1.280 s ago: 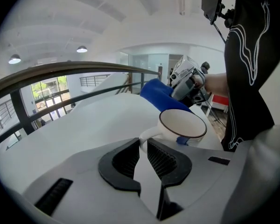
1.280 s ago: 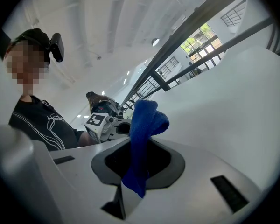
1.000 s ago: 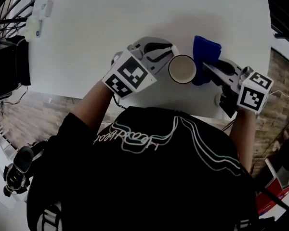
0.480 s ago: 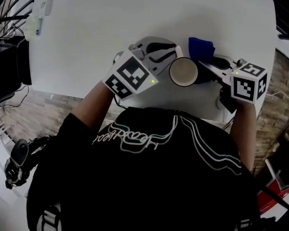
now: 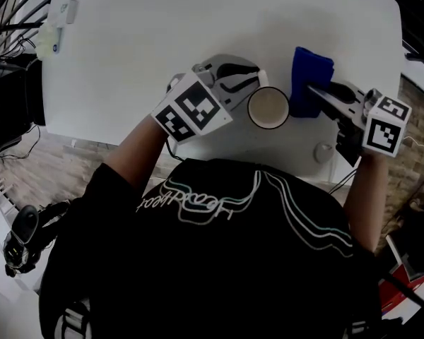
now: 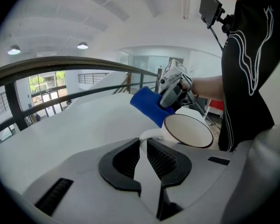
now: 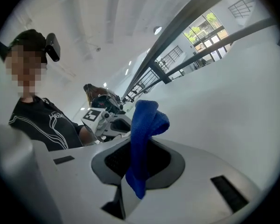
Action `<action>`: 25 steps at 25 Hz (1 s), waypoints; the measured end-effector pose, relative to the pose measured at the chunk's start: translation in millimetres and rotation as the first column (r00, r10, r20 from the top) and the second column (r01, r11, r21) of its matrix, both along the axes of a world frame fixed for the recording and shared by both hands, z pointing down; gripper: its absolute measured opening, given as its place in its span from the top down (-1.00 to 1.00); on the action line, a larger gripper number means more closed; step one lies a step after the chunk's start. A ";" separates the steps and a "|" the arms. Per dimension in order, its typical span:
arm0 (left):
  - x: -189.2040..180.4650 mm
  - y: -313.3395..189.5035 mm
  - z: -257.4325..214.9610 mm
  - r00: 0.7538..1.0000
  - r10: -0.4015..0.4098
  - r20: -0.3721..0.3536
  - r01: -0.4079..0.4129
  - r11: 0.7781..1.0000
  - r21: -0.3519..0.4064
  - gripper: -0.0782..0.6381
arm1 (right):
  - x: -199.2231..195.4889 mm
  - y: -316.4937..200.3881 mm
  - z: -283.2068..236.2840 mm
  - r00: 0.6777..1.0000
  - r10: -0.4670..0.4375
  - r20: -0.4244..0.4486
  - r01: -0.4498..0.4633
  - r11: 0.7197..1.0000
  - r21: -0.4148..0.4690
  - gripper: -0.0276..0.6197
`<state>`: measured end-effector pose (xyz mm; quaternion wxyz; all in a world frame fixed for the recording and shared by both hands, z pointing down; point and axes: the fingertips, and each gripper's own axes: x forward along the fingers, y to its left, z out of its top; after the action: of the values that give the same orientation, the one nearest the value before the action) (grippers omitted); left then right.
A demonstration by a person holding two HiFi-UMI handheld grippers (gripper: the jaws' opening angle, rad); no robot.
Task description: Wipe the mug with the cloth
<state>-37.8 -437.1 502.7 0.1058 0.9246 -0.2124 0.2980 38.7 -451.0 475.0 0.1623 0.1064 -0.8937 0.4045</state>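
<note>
A white mug (image 5: 268, 108) with a dark rim stands upright near the front edge of the white table (image 5: 162, 41). My left gripper (image 5: 249, 87) is shut on the mug's handle (image 6: 147, 135), which sits between its ribbed pads; the mug's (image 6: 189, 130) open mouth shows just beyond the jaws. A blue cloth (image 5: 309, 83) lies bunched at the mug's right side, clamped in my right gripper (image 5: 314, 92). In the right gripper view the cloth (image 7: 144, 125) stands up out of the shut right gripper (image 7: 140, 148). The left gripper view shows the cloth (image 6: 149, 105) above the mug's rim.
Small white items (image 5: 53, 34) lie at the table's far left corner. A small round object (image 5: 324, 151) sits at the front edge under the right gripper. Black equipment and cables (image 5: 7, 97) crowd the floor left of the table. My torso is against the front edge.
The right gripper swung the cloth up and left round the mug's far side, then back to the right. The left gripper and mug stayed put.
</note>
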 end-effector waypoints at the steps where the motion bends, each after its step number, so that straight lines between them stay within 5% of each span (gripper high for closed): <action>1: 0.0 0.0 -0.2 1.000 0.004 -0.001 -0.004 1.000 -0.002 0.63 | -1.3 -1.0 -5.7 1.000 -0.007 0.022 0.007 1.000 0.007 0.74; 5: 0.6 0.1 -1.0 1.000 0.014 -0.007 -0.014 1.000 -0.009 0.63 | -12.5 -1.5 -25.2 0.995 -0.059 0.080 0.054 0.997 0.056 0.74; 12: 0.0 0.0 -0.2 1.000 0.016 -0.011 -0.016 1.000 -0.019 0.63 | -34.2 7.1 -22.9 0.985 -0.161 0.059 0.156 0.984 0.080 0.74; 25: -3.0 -1.7 1.8 1.000 -0.029 -0.002 0.029 0.998 -0.047 0.63 | -53.3 0.9 28.2 0.979 -0.154 -0.135 0.151 0.988 -0.032 0.74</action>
<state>-40.8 -438.7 504.5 0.1320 0.9191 -0.2184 0.3002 -14.6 -450.2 503.2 0.2547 0.0634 -0.8815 0.3925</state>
